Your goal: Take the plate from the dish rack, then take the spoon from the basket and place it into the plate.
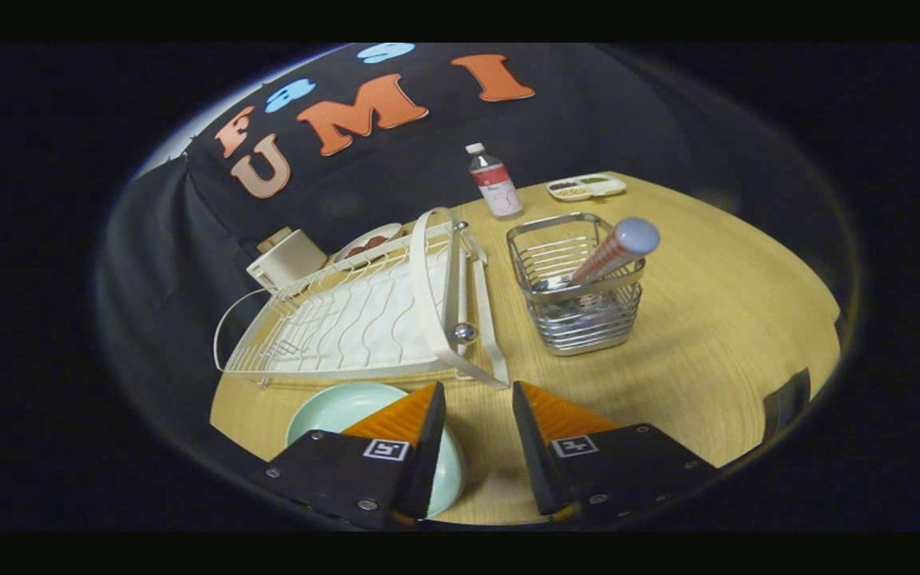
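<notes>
The claw point(476, 435) hangs spread and empty; the plate point(332, 409) lies on the worktop point(715, 319). The spoon point(616, 249), probably light, stiff and slippery, wants pinching at its upright handle above the basket point(576, 315).

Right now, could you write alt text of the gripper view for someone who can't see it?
Open tongs hover over a wooden table, the pale green plate lying under their left finger. Beyond stand a white dish rack and a wire basket holding a spoon.

plate point(340, 409): partly hidden under left finger | spoon point(616, 249): bowl end hidden inside basket point(576, 307), 1 o'clock of fingers point(416, 423)
</notes>
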The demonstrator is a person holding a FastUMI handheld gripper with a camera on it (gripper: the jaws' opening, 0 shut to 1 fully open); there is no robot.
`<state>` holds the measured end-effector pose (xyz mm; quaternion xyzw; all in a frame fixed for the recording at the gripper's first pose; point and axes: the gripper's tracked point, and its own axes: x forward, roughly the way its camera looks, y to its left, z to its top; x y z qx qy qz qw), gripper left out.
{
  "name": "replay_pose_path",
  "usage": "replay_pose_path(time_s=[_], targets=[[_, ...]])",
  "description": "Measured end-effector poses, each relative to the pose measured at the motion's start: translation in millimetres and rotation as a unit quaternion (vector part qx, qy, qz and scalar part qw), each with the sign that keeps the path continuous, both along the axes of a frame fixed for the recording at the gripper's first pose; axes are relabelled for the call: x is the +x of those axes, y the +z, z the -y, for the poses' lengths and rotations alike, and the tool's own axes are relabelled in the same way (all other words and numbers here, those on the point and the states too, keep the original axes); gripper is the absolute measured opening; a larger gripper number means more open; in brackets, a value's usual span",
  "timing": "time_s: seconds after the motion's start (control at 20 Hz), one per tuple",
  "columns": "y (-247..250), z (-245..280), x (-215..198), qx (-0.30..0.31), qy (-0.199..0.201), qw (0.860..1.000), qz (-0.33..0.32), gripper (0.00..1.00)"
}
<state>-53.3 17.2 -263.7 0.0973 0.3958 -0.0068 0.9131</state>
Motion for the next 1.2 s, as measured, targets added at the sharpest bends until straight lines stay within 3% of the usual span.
replay_pose_path(time_s=[0.25,0.7,0.8,1.05,1.2], targets=[[23,34,11,-0.061,-0.013,0.995,0.073,0.67],[75,65,42,-0.155,-0.036,0.964,0.213,0.65],[72,68,43,-0.158,-0.044,0.963,0.214,0.58],[88,76,43,-0.165,-0.071,0.951,0.252,0.28],[88,69,41,-0.143,-0.069,0.955,0.250,0.17]])
